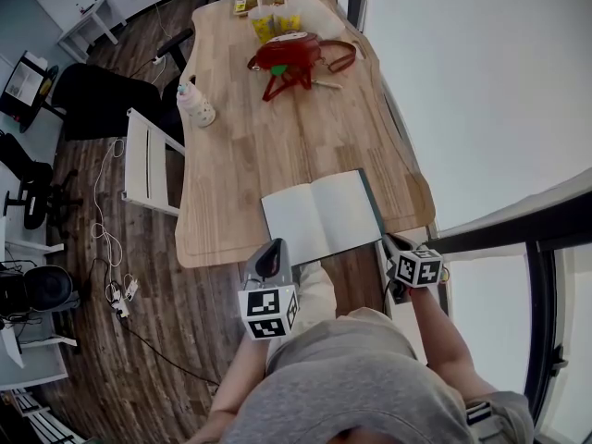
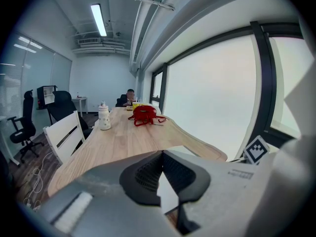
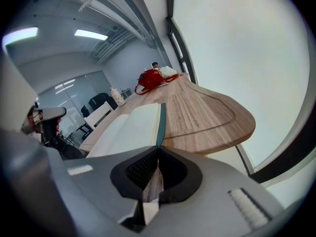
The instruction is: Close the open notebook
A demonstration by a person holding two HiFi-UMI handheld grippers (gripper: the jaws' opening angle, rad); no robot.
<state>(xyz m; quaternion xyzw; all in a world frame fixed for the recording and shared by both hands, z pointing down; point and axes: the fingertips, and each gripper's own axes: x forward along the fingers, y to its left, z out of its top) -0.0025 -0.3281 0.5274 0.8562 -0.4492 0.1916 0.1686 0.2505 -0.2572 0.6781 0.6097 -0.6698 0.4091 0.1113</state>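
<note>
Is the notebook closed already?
No, the notebook lies open on the wooden table, with both blank pages showing.

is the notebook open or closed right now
Open: the notebook lies spread flat on the table, both blank pages face up; the right tool pinches its right edge.

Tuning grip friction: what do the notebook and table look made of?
Notebook: matte off-white paper pages, no glare. Its thin dark teal cover is likely card or leatherette; can't tell which.
Table: light wood with visible plank grain and a satin finish; solid or veneer unclear.
</note>
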